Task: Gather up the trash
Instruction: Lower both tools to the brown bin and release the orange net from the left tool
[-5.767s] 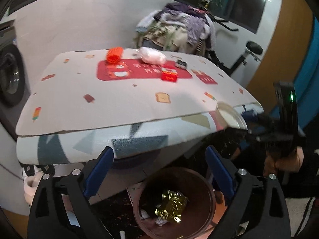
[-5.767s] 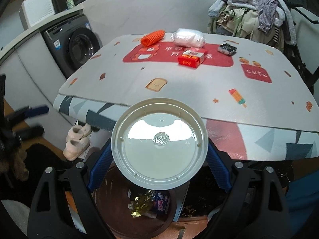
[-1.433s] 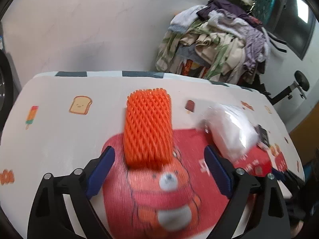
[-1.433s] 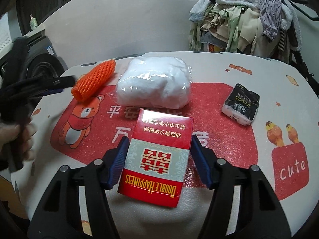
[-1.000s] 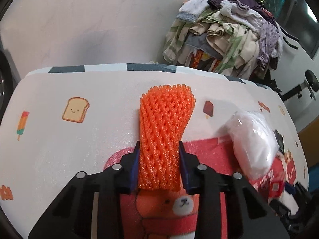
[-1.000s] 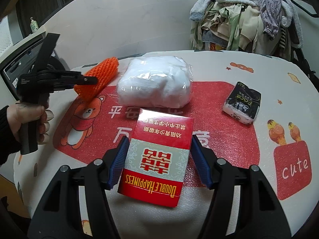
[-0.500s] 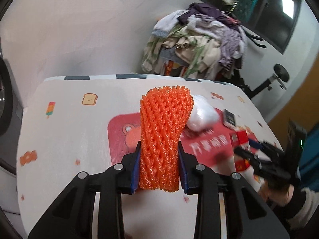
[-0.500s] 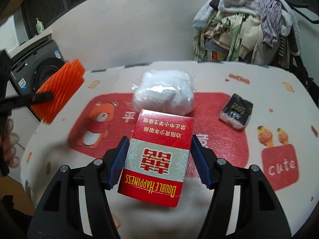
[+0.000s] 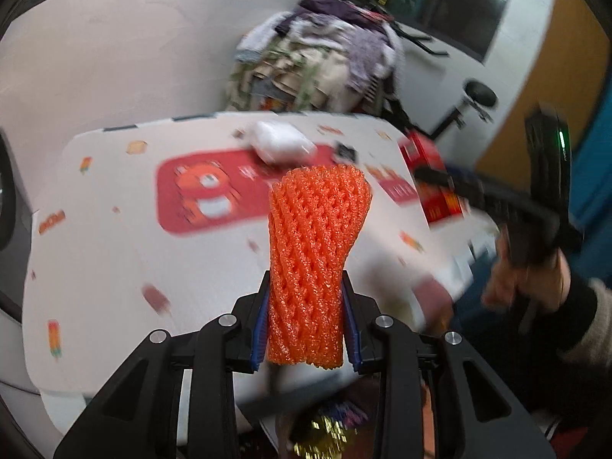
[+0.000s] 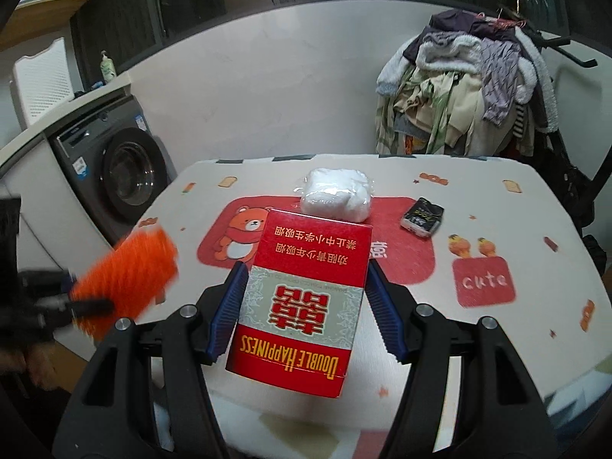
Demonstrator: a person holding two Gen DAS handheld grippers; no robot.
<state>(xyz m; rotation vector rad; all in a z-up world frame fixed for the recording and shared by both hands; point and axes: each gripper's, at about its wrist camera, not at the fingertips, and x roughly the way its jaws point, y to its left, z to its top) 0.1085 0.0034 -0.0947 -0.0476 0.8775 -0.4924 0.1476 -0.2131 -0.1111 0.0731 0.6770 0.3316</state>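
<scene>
My left gripper point(image 9: 305, 325) is shut on an orange foam net sleeve point(image 9: 313, 260) and holds it upright above the table's near edge. The sleeve also shows blurred at the left of the right wrist view point(image 10: 126, 275). My right gripper point(image 10: 302, 306) is shut on a red Double Happiness cigarette box point(image 10: 306, 298), lifted above the table; the box also shows in the left wrist view point(image 9: 432, 176). A white plastic-wrapped bundle point(image 10: 336, 193) and a small black packet point(image 10: 422, 216) lie on the red bear mat point(image 10: 405, 244).
The table point(image 10: 535, 229) has a patterned cloth. A bin with gold foil trash point(image 9: 321, 436) sits below its near edge. A washing machine point(image 10: 118, 176) stands at the left. A clothes pile point(image 10: 470, 84) hangs behind the table.
Both grippers have pulled back from the table with their items. The orange sleeve and the red box are now lifted higher, nearer the table's front edge above the bin.
</scene>
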